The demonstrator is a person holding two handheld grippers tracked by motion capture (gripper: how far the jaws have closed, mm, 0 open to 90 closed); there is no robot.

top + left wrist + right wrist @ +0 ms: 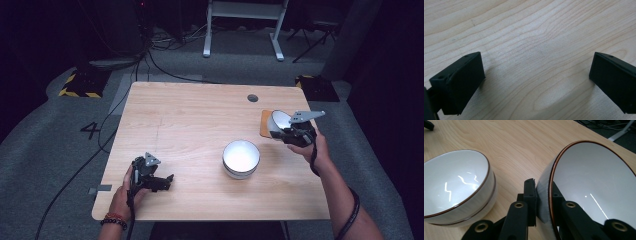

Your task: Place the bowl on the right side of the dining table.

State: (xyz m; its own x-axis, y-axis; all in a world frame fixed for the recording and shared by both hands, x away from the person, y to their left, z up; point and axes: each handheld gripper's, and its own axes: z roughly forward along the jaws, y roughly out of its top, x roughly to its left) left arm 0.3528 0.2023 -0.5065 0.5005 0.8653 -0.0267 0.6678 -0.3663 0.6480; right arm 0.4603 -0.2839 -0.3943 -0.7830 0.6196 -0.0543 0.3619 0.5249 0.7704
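We carry a gripped bowl toward the stacked bowls

High view: left gripper (161,182) rests released on the table (190,120); right gripper (280,131) clamps the tilted bowl (278,122). Right gripper view: stacked bowls (456,187) sit near; next we level and nest it.

White bowl (596,185) with a thin brown rim is tipped on edge at the right of the high view, its wall pinched, over an orange mat (264,123). Two stacked bowls (241,159) sit upright at centre-right.
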